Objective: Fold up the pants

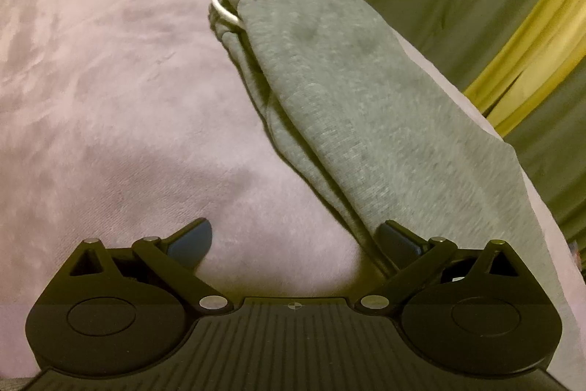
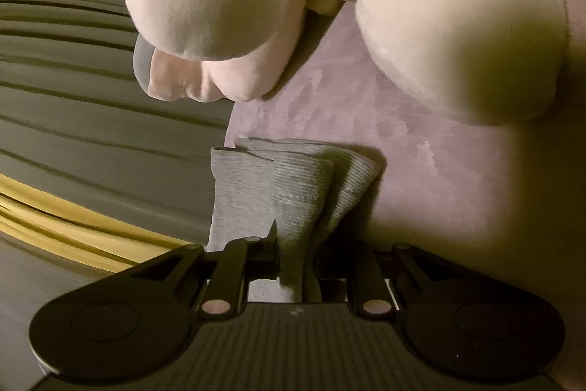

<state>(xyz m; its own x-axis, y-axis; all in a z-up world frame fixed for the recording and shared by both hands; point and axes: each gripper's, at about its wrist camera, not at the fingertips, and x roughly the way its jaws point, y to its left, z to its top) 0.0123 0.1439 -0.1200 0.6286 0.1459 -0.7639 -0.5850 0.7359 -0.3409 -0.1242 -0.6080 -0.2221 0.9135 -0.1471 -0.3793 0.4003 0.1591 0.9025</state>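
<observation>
Here the right tongs hide the pinched pants cuff.

The left wrist view looks steeply down along its hand-held gripper, close over the pink blanket and the grey pants. The right wrist view faces more level from right at the pants' ribbed cuffs. Both share pants, blanket and striped bedding.

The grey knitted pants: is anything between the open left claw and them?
Nothing visible. The left claw hangs open over the pink plush blanket, its right finger at the edge of the grey knitted pants.
</observation>
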